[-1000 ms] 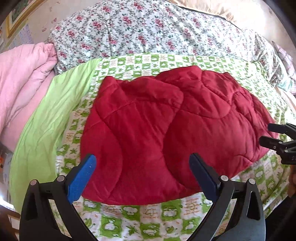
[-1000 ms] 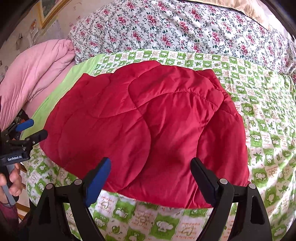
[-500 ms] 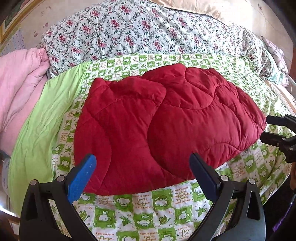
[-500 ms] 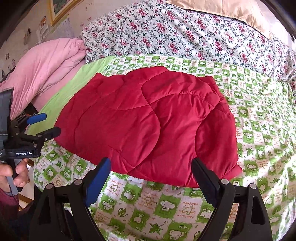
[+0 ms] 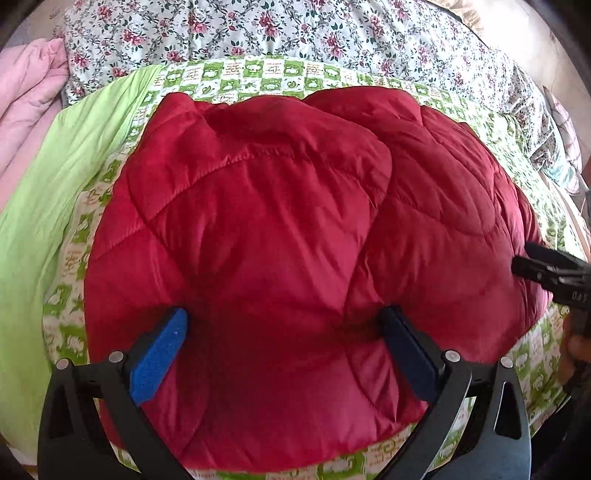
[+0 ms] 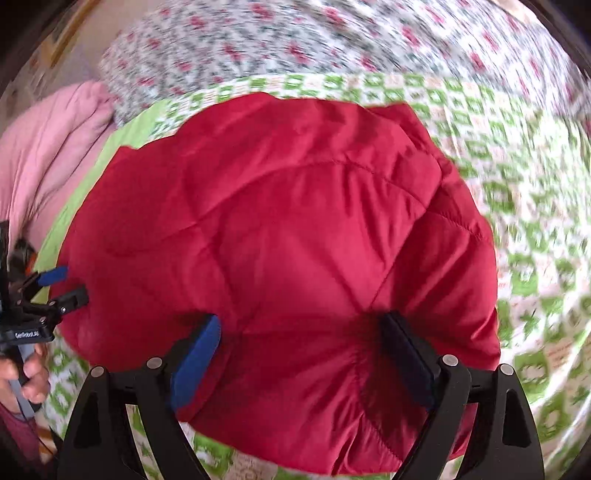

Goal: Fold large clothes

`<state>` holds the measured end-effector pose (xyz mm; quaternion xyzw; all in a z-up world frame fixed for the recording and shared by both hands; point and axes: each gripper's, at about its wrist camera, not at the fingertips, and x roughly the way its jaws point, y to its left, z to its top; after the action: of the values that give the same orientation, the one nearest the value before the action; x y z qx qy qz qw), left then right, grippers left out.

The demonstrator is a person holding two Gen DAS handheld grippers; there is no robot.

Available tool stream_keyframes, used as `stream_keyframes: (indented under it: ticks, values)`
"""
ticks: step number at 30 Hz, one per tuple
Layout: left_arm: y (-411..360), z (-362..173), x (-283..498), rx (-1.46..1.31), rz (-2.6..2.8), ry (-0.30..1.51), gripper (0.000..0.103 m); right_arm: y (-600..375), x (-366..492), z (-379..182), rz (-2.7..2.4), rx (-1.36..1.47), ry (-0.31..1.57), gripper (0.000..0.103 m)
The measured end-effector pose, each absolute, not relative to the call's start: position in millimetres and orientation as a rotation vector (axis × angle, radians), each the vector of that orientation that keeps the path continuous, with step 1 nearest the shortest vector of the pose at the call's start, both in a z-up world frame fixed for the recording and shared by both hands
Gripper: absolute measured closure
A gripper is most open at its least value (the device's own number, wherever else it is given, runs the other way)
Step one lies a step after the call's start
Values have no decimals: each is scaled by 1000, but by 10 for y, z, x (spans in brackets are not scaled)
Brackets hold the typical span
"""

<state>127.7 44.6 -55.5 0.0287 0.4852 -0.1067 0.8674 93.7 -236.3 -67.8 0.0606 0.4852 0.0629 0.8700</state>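
My left gripper [image 5: 284, 332] is spread wide, its blue ribbed pads pressing down into the puffy red jacket [image 5: 295, 240] without pinching it. My right gripper [image 6: 299, 332] is just as wide, tips dimpling the same slick, quilted cloth near its near edge. The jacket lies folded in a rounded, padded heap, curved seams across it, on the green-and-white checked quilt [image 5: 258, 75]. A floral cover [image 5: 295, 26] lies beyond; a soft pink blanket [image 6: 44, 147] bunches at the left.
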Motion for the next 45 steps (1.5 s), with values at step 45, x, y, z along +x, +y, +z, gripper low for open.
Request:
stream_keyframes:
  ticks: [45]
  values:
    - [274, 240, 271, 502, -70, 829, 0, -1959, -207, 104, 393, -190, 1033, 1]
